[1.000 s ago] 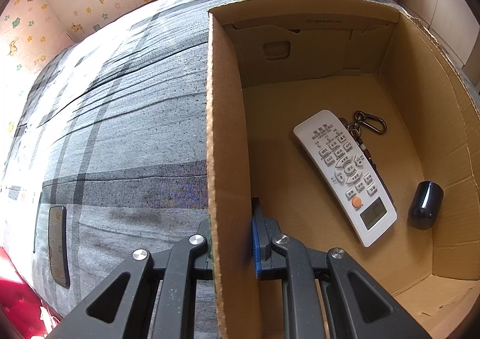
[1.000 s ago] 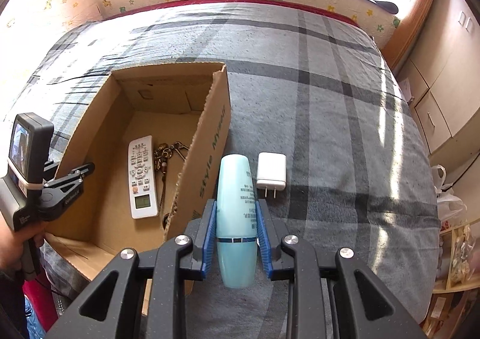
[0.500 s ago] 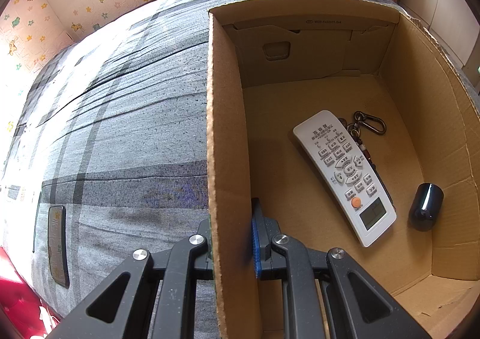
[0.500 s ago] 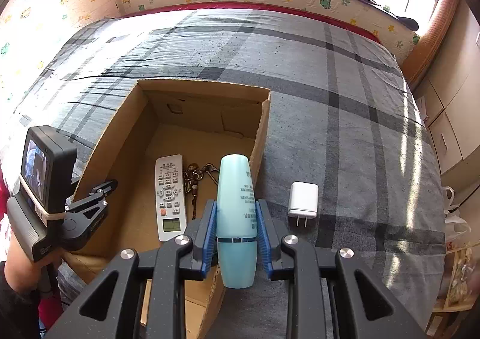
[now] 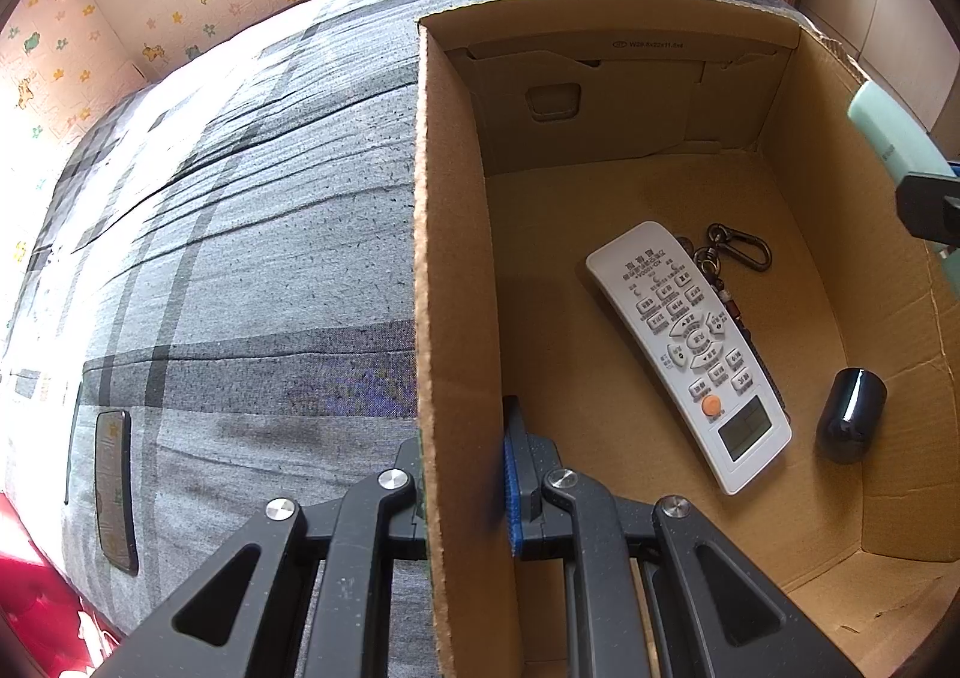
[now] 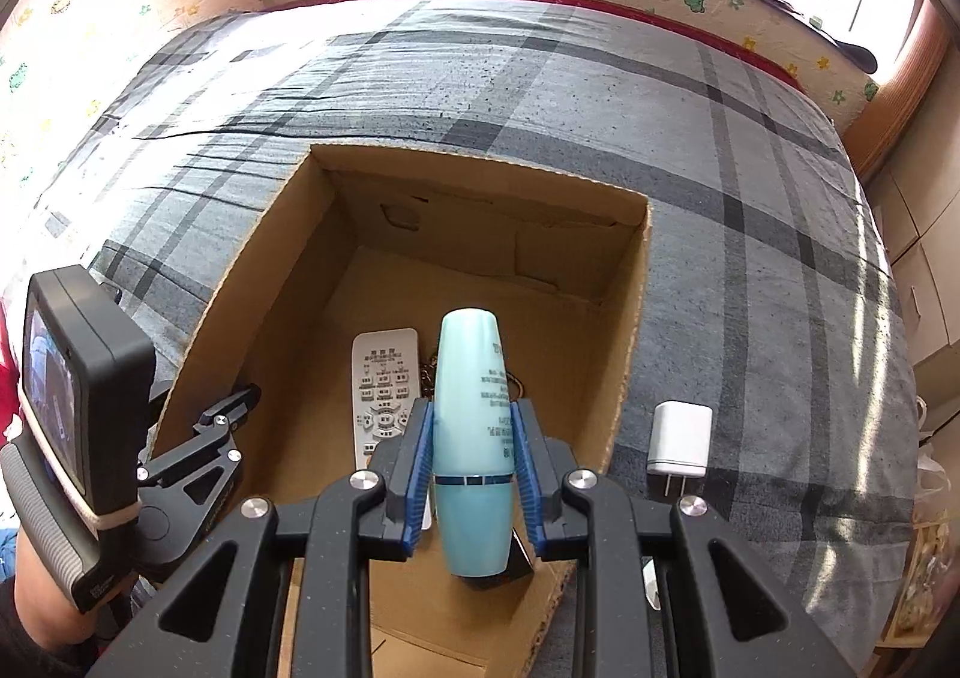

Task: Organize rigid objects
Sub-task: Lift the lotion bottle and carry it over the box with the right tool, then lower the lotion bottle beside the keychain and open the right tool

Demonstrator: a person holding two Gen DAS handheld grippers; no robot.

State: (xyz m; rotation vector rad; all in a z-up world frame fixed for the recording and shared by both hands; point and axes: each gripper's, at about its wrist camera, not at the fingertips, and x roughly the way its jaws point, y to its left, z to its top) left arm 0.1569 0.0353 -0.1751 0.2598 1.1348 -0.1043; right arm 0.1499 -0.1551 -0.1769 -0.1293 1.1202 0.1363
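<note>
**Bottle over the box, charger left**

The right claw [image 6: 473, 474] is clamped on the blue bottle [image 6: 472, 420], poised above the cardboard box [image 6: 624, 354]. The left claw [image 5: 462, 474] pinches the box's wall. Inside lie a remote [image 5: 690, 348], keychain [image 5: 735, 252] and black cap [image 5: 849, 420]; beyond the box's right wall, a white charger [image 6: 681, 438] awaits on the bed [image 6: 750, 186].

quick tally: 1 cardboard box [image 6: 624, 330], 1 white remote [image 5: 690, 354], 1 keychain [image 5: 735, 252], 1 black cap [image 5: 849, 414], 1 teal bottle [image 6: 474, 438], 1 white charger plug [image 6: 681, 441], 1 phone [image 5: 114, 489], 2 grippers: left gripper [image 5: 462, 492], right gripper [image 6: 471, 474].
</note>
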